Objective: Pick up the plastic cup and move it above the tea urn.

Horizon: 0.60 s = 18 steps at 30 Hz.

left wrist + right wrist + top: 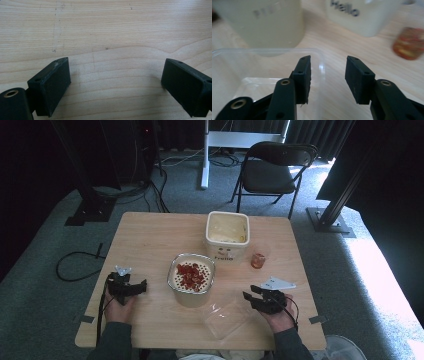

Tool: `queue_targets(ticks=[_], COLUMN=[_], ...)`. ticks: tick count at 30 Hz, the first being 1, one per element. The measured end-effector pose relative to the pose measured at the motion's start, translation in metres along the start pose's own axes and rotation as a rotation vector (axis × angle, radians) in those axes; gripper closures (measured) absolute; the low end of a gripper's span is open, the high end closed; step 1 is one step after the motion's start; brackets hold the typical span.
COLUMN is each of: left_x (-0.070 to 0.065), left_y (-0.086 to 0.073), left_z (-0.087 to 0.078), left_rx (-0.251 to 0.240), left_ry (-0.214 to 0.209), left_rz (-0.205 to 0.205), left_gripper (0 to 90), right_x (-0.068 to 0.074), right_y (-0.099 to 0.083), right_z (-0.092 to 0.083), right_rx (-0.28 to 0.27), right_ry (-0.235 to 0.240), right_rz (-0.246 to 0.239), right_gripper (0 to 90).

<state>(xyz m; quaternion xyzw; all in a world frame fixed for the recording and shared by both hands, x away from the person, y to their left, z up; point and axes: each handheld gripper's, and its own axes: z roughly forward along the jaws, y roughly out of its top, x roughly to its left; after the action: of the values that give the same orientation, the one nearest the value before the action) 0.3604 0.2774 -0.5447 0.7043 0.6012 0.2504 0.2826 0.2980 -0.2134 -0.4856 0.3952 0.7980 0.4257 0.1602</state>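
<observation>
Near the front edge of the table (150, 227), seen from the high view, a clear plastic tray (226, 318) lay just left of the right gripper (248, 296). It was shallow, see-through and rectangular with rounded corners, its long axis running on a slant from near-left to far-right, its open side up. Beside it on the far side stood a round cream container (191, 280) with red pieces on top, and behind that a square cream tub (227, 236) and a small orange-red cup (258, 260). The left gripper (141, 286) lay low at the table's left side, well apart from the tray, held in the person's left hand (117, 307).

Down along the left gripper view, the jaws stood wide apart over bare wood grain with nothing between them.

Along the right gripper view, the jaws were part-way closed, with a clear gap between the pads. One pad (304, 77) hung over the tray's (249, 70) near corner, whose thin rim curved past it; I could not tell whether that pad touched the rim. The other pad (357, 80) was over bare wood. Beyond the tray, blurred, rose the round container (262, 22), the tub (362, 15) lettered "Hello", and the cup (409, 43).
</observation>
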Motion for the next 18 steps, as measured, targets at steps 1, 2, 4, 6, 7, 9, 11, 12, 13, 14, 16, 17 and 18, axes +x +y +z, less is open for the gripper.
queue_targets(ticks=[1,2,4,6,7,9,11,12,13,14,16,17,18], left_x=[0.0,0.0,0.0,0.0,0.0,0.0,0.0,0.0,0.0,0.0,0.0,0.0,0.0], left_y=[0.0,0.0,0.0,0.0,0.0,0.0,0.0,0.0,0.0,0.0,0.0,0.0,0.0], left_z=[0.0,0.0,0.0,0.0,0.0,0.0,0.0,0.0,0.0,0.0,0.0,0.0,0.0], left_rx=[0.0,0.0,0.0,0.0,0.0,0.0,0.0,0.0,0.0,0.0,0.0,0.001,0.001], left_ry=[0.0,0.0,0.0,0.0,0.0,0.0,0.0,0.0,0.0,0.0,0.0,0.0,0.0], left_rz=[0.0,0.0,0.0,0.0,0.0,0.0,0.0,0.0,0.0,0.0,0.0,0.0,0.0], left_gripper=[9.3,9.3,9.3,9.3,9.3,9.3,9.3,9.3,9.3,9.3,9.3,9.3,9.3], right_x=[0.002,0.004,0.006,0.004,0.002,-0.001,-0.005,-0.008,-0.011,-0.014,-0.021,-0.023,-0.023], right_y=[0.0,-0.001,-0.004,-0.006,-0.007,-0.007,-0.008,-0.008,-0.008,-0.009,-0.01,-0.011,-0.011], right_z=[0.003,0.007,0.015,0.018,0.018,0.016,0.013,0.012,0.011,0.009,0.004,0.003,0.003], right_rx=[0.013,0.033,0.076,0.097,0.101,0.103,0.101,0.1,0.095,0.087,0.072,0.065,0.065], right_ry=[0.01,0.019,0.02,0.007,0.004,-0.006,-0.021,-0.039,-0.061,-0.077,-0.124,-0.142,-0.142], right_rz=[-0.008,-0.014,-0.02,-0.011,-0.004,0.004,0.015,0.025,0.039,0.05,0.086,0.095,0.095], right_gripper=[57.3,58.9,62.2,64.5,67.3,72.9,80.6,83.2,83.9,84.4,85.0,85.1,85.1])
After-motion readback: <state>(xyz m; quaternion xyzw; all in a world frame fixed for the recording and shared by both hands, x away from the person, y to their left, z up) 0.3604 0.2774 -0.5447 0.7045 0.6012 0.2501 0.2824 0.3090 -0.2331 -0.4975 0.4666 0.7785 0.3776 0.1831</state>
